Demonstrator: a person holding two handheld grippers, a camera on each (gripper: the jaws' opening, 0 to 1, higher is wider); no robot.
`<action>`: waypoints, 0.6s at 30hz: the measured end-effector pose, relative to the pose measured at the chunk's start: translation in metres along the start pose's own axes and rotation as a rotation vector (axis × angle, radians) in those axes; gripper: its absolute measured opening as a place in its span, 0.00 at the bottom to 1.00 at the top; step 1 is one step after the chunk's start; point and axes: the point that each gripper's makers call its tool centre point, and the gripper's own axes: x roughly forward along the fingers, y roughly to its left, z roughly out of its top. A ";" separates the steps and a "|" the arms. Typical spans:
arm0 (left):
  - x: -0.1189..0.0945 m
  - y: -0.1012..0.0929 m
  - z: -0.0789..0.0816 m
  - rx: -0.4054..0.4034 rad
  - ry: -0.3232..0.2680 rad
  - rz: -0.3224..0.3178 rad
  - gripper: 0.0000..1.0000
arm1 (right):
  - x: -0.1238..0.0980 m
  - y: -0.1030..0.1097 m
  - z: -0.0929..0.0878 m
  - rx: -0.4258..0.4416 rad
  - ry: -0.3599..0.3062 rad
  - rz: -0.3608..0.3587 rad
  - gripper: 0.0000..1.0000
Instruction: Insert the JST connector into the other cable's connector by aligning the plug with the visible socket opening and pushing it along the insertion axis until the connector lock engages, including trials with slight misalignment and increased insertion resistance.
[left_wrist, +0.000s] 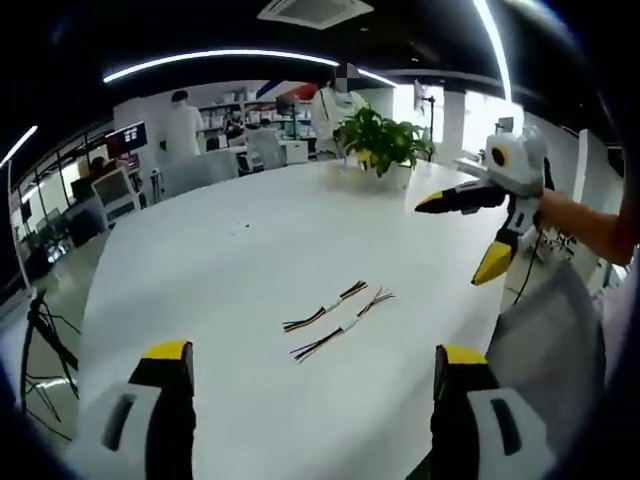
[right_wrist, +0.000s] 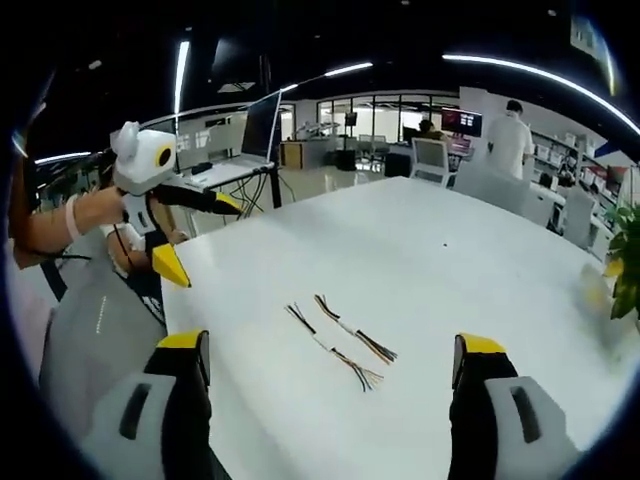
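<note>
Two short JST cables lie side by side on the white table (left_wrist: 250, 250), each with a white connector at its middle and coloured wires fanning out. In the left gripper view they are the upper cable (left_wrist: 325, 306) and the lower cable (left_wrist: 342, 326), well ahead of my left gripper (left_wrist: 315, 355), which is open and holds nothing. My right gripper (left_wrist: 482, 232) enters from the right, open, above the table's edge. In the right gripper view the same cables (right_wrist: 353, 341) (right_wrist: 330, 347) lie ahead of my open right gripper (right_wrist: 330, 350); the left gripper (right_wrist: 200, 235) hovers open at the left.
A potted green plant (left_wrist: 385, 140) stands at the table's far side. Chairs, desks with monitors (left_wrist: 115, 190) and people in white (left_wrist: 182, 125) fill the office behind. A person's arm (left_wrist: 590, 220) and grey clothing (left_wrist: 545, 335) sit at the table's right edge.
</note>
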 end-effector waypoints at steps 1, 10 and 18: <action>-0.003 0.000 0.000 -0.013 -0.006 0.007 0.99 | -0.002 0.001 0.000 0.002 -0.003 -0.003 1.00; -0.014 -0.001 0.000 -0.068 -0.028 0.045 0.99 | -0.011 0.004 0.001 0.031 -0.040 -0.041 1.00; -0.017 -0.009 -0.005 -0.086 -0.007 0.034 0.99 | -0.017 0.006 0.003 0.063 -0.057 -0.046 1.00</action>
